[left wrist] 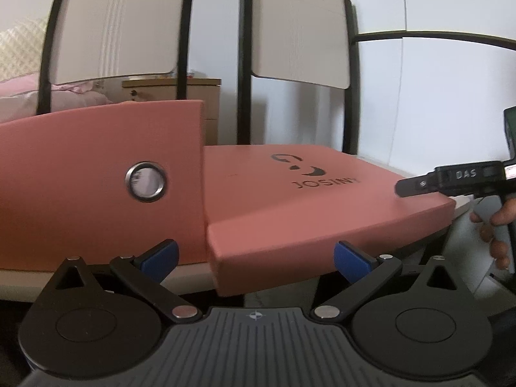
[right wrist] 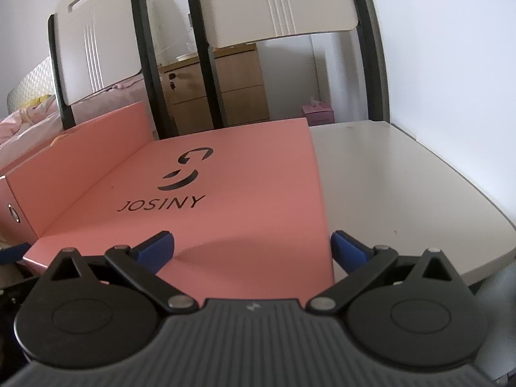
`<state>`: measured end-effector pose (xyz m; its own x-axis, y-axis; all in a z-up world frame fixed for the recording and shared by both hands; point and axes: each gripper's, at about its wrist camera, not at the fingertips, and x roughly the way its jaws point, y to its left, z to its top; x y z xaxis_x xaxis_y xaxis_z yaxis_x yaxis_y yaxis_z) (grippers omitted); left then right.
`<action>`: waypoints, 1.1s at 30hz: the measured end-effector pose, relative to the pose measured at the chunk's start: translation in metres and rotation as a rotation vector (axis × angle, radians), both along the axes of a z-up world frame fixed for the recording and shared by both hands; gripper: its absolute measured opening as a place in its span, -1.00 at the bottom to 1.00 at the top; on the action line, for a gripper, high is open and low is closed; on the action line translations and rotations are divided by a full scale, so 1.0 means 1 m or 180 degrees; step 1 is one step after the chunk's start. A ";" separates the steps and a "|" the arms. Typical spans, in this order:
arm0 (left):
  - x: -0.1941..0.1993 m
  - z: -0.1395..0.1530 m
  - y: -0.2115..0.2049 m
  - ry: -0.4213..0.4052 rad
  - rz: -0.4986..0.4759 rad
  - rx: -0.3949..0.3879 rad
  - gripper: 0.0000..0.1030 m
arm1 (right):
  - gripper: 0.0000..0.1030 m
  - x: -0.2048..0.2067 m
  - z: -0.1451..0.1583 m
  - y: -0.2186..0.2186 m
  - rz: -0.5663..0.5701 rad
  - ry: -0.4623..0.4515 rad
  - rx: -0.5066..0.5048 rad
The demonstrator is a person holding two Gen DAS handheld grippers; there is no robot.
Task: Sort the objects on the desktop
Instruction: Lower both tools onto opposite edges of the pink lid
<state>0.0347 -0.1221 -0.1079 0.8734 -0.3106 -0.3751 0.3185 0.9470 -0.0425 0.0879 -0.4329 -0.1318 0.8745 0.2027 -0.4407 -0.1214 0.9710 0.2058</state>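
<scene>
I hold my left gripper [left wrist: 254, 259] and right gripper [right wrist: 251, 250], both released, low before the flat pink cardboard JOSINY box lid [right wrist: 232, 187] at frame centre, apparently to lift it.

Ahead of your right gripper's jaws, the flat pink box lid [right wrist: 245, 193] carries the word "JOSINY" in black beneath a curled, smile-like logo. From the left gripper's side you read the same "JOSINY" on that lid, up and right of the jaws. Far right of those jaws, the black body of your right gripper [left wrist: 464, 175] bears "DAS".
</scene>
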 end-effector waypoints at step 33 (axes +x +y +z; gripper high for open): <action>-0.017 -0.006 -0.008 0.0142 -0.0331 0.0008 1.00 | 1.00 -0.036 0.000 -0.012 0.0176 0.0028 0.0202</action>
